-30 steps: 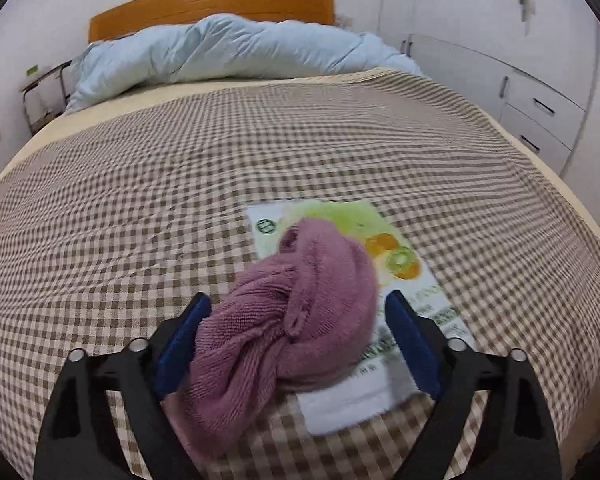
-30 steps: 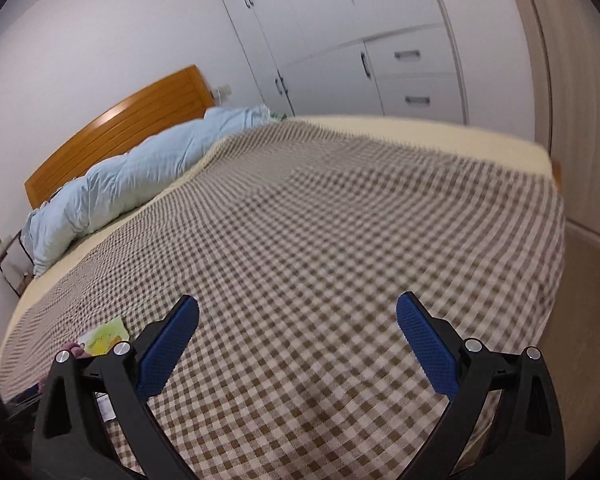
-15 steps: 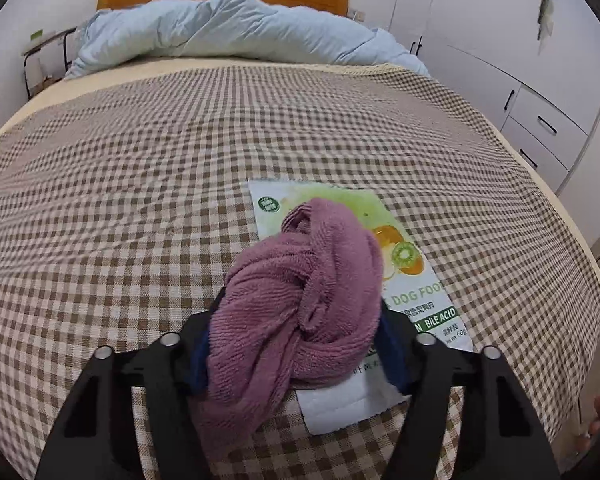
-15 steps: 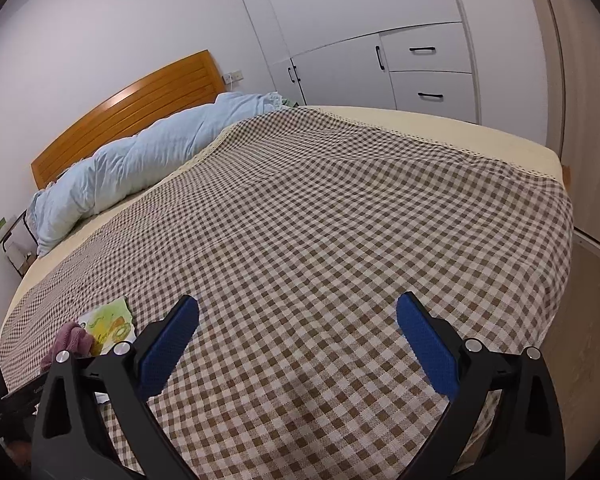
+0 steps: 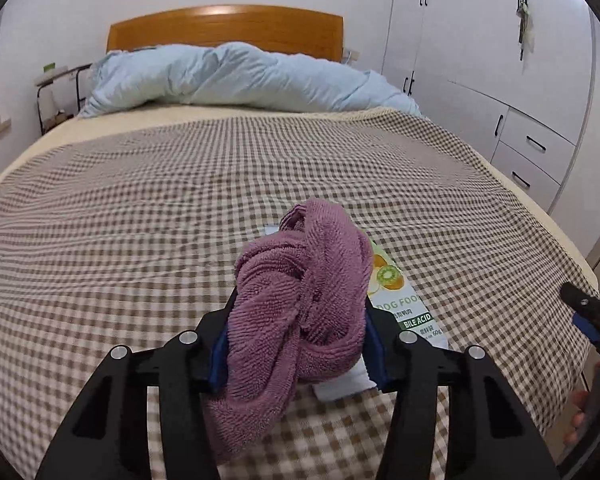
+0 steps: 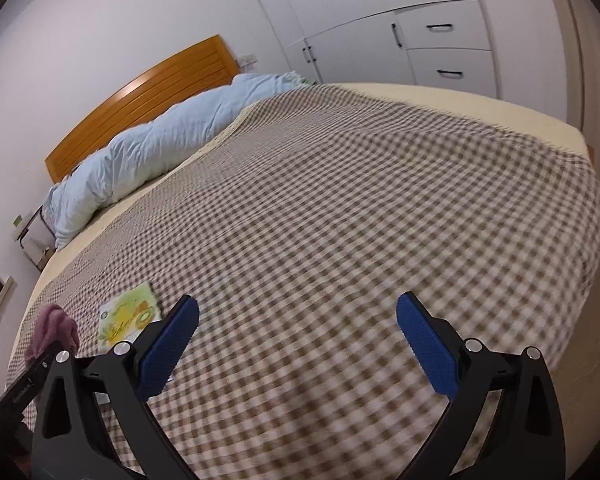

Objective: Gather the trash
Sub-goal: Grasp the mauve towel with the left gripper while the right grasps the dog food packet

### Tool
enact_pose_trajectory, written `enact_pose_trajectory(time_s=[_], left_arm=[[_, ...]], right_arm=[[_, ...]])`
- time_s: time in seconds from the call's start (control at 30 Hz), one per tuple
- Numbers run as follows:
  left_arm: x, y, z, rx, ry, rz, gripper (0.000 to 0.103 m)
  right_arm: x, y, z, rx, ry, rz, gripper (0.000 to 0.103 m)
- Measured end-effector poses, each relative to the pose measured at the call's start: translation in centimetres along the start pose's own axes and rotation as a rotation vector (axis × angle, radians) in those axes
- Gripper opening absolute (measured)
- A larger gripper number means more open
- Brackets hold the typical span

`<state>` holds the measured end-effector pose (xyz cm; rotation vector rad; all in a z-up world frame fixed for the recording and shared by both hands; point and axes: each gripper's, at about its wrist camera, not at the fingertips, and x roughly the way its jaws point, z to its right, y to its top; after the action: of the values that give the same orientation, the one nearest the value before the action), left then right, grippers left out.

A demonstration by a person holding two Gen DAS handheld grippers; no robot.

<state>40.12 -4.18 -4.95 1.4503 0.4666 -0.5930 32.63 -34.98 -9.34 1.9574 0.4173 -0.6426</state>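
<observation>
Bedroom, white wardrobe [image 5: 480, 60] | checked bedspread [image 5: 140, 220], food pouch [image 5: 396, 288] near foot edge | left gripper [image 5: 296, 356] closing, clenched on purple towel [image 5: 300, 300] | right gripper [image 6: 296, 340] released, empty

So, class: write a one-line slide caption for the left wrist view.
Left tongs closing on a purple towel over a dog food packet on the checked bed cover.
</observation>
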Motion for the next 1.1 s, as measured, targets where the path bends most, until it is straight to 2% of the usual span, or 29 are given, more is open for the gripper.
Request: enact_pose_trajectory(time_s=[0.13, 0.3, 0.4, 0.57, 0.67, 0.77, 0.83, 1.1], left_arm=[[-0.6, -0.1, -0.8, 0.017, 0.029, 0.011, 0.050], [-1.2, -0.2, -2.2, 0.017, 0.047, 0.013, 0.050], [-1.6, -0.2, -3.1, 0.013, 0.036, 0.008, 0.050], [-2.1, -0.1, -4.4, 0.009, 0.037, 0.005, 0.050], [-2.2, -0.1, -5.1, -0.002, 0.030, 0.004, 0.050], [-2.2, -0.1, -5.4, -0.018, 0.005, -0.002, 0.050], [-2.1, 0.0, -5.4, -0.027, -0.008, -0.002, 0.050], [-1.1, 0.1, -5.0, -0.051, -0.037, -0.019, 0.050]], right_arm=[[1.4, -1.3, -3.1, -0.057, 0.061, -0.058, 0.095], [2.2, -3.7, -9.2, -0.260, 0.122, -0.089, 0.095], [3.1, -5.1, -12.3, -0.373, 0.130, -0.117, 0.095], [5.4, -6.1, -16.8, -0.462, 0.133, -0.197, 0.095], [7.1, -5.7, -17.9, -0.477, 0.069, -0.230, 0.095], [10.6, -5.9, -17.6, -0.441, 0.056, -0.372, 0.095], [11.0, -5.8, -17.1, -0.409, 0.084, -0.377, 0.097], [11.1, -6.2, -17.6, -0.437, 0.065, -0.370, 0.093]])
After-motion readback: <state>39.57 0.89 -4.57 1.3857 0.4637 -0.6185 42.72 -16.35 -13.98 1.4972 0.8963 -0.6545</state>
